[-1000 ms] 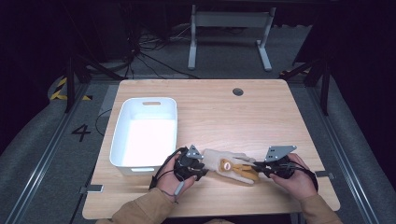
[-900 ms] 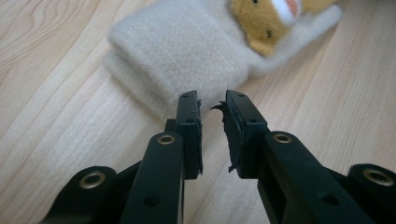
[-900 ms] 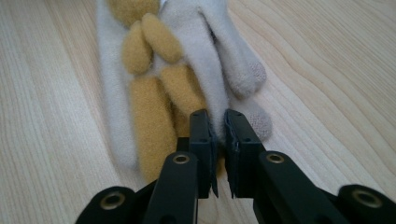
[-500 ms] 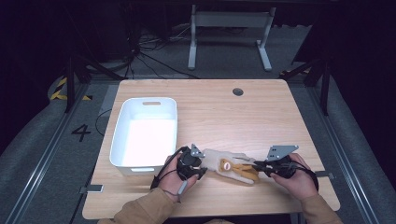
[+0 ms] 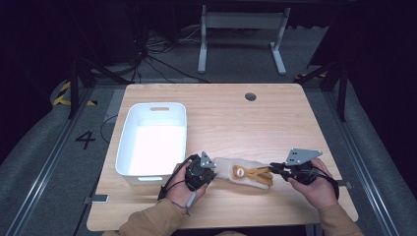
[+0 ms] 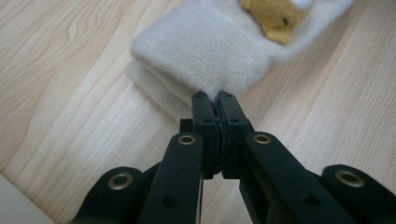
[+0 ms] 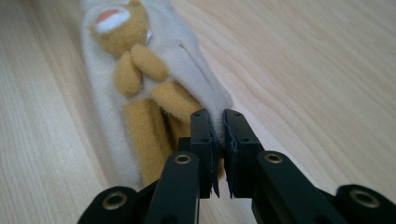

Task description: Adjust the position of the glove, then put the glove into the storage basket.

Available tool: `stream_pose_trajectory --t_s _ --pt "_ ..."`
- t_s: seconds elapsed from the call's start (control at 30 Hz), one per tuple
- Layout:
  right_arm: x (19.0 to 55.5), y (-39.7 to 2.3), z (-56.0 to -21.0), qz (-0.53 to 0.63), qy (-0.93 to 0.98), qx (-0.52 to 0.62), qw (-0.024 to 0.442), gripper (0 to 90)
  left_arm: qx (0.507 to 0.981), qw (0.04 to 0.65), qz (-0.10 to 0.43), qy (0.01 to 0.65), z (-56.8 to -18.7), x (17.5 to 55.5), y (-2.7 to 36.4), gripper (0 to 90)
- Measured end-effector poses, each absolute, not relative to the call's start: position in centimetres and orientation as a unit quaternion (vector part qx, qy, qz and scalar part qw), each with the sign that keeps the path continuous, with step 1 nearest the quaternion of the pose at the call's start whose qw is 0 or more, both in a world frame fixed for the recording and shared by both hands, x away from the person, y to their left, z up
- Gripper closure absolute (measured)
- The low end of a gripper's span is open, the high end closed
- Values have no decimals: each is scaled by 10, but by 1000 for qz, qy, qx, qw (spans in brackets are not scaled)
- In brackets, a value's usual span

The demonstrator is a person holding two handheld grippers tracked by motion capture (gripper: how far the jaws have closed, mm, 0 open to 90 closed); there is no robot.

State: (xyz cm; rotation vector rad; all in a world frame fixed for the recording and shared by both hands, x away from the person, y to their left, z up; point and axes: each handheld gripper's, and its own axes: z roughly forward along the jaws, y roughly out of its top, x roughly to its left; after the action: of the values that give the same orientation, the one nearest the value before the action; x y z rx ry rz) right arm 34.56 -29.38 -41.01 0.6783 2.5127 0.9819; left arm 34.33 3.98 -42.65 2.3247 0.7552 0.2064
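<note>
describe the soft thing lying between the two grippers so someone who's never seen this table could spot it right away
On the wooden table, look along the near edge, just right of the white plastic bin. There lies a cream fleece sock, pinched at one end by the left gripper and at the other by the right gripper. A tan plush animal on its top marks it out.

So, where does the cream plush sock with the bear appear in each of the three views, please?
High view: the plush sock lies at the lower centre, on the table, between the left gripper and the right gripper.
Left gripper view: the sock's plain cream end is at top centre, pinched by the fingers.
Right gripper view: its bear end runs from the upper left to the centre.
Shared landmark: the brown bear patch.
</note>
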Motion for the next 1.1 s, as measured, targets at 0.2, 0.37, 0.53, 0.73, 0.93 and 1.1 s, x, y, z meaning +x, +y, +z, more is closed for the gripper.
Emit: stream_pose_trajectory --t_s 0.2,0.37,0.53,0.73,0.93,1.1 --pt "352 -296 -408 360 881 247 182 832 896 328 81 288 -432 340 38 885" --pt "358 -294 -425 341 890 257 161 802 899 314 75 295 -439 343 36 847" --pt "359 -300 -425 339 889 262 161 672 895 317 88 302 -438 344 40 697" --pt "357 -314 -419 344 875 297 168 760 892 346 94 275 -425 341 40 562" --pt "356 -326 -418 352 866 314 167 749 892 366 72 255 -409 344 32 497" --pt "354 -332 -417 359 860 323 165 733 895 367 73 243 -402 351 25 456"
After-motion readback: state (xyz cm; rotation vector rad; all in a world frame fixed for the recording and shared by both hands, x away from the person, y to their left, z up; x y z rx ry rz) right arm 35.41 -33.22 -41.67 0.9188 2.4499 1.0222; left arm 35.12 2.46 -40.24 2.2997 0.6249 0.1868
